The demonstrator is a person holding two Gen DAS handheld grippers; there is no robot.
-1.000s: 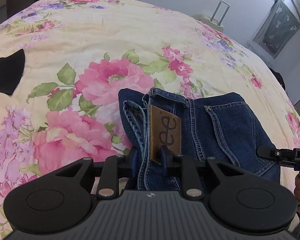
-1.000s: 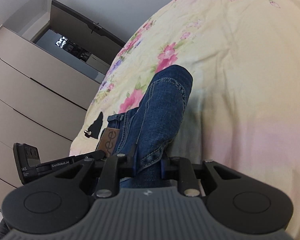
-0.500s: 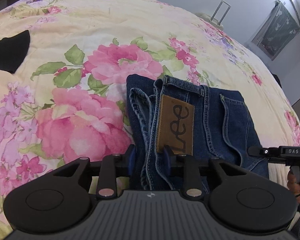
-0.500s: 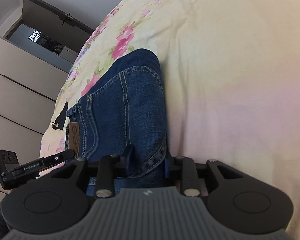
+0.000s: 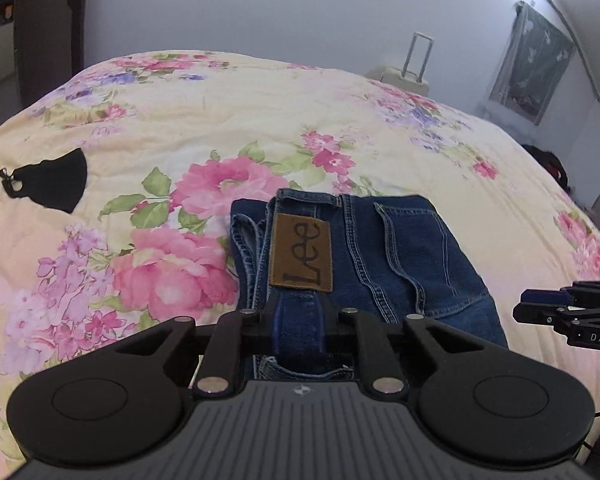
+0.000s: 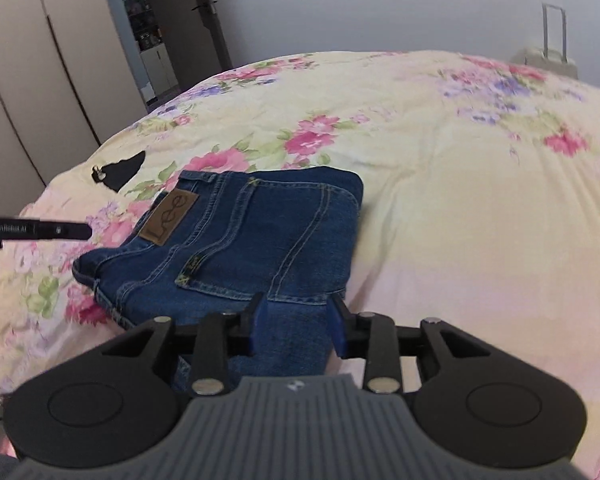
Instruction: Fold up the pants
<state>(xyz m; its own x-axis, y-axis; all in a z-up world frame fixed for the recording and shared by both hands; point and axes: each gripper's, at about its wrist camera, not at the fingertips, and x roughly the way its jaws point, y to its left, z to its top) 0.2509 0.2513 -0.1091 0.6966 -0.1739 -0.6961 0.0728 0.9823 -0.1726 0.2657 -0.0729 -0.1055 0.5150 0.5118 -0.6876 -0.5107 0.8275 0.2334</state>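
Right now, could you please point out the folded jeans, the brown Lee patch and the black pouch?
folded jeans [image 6: 260, 236]: right wrist view, back panel.
brown Lee patch [image 5: 301, 254]: left wrist view, its centre.
black pouch [image 5: 54, 184]: left wrist view, its body.

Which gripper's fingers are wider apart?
Right gripper: just opening, wide gap, nothing gripped. Left gripper, just closing, is narrower, also off the jeans.

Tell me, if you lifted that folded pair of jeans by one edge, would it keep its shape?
Probably not. The jeans are soft denim stacked in loose layers, so lifted by one edge they would likely sag and unfold. Pushed across the quilted bedspread, they would probably drag and bunch rather than slide.
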